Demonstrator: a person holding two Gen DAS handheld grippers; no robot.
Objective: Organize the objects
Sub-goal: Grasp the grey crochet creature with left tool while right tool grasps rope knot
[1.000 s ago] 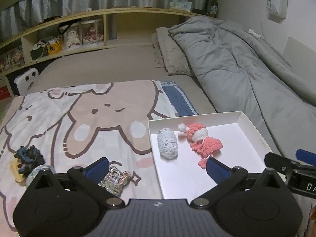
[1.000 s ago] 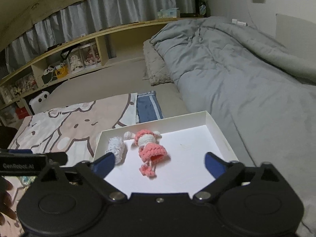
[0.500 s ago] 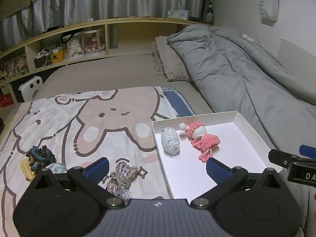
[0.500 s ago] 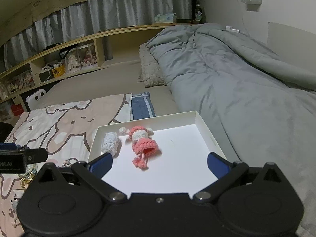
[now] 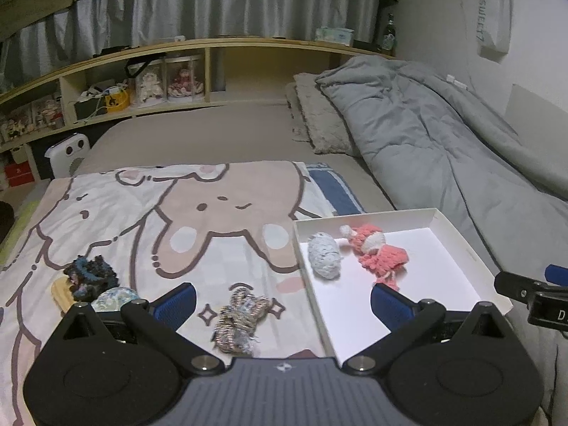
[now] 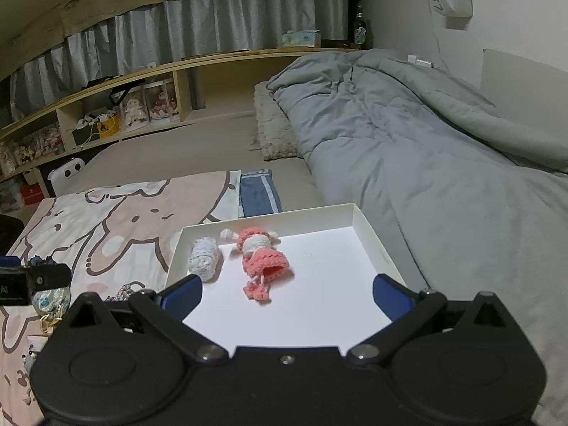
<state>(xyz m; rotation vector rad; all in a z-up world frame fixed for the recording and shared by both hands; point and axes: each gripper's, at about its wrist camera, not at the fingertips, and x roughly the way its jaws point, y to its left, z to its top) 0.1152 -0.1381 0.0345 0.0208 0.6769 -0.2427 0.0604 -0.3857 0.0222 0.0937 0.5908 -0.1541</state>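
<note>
Since a second ago both cameras have pulled back and risen; more of the bed (image 5: 220, 135) shows. White box (image 5: 458, 245) sits at the bed's near right edge, beside the cartoon blanket (image 5: 213, 213). Inside, at its far left corner: pink crochet doll (image 5: 376, 252), pale blue yarn bundle (image 5: 323, 260) just beside it. On the blanket: multicolour yarn skein (image 5: 238, 314), dark yarn clump (image 5: 90, 277). Left tongs (image 5: 282, 301) spread, empty, over the skein. Right tongs (image 6: 287, 293) spread, empty, over the box.
</note>
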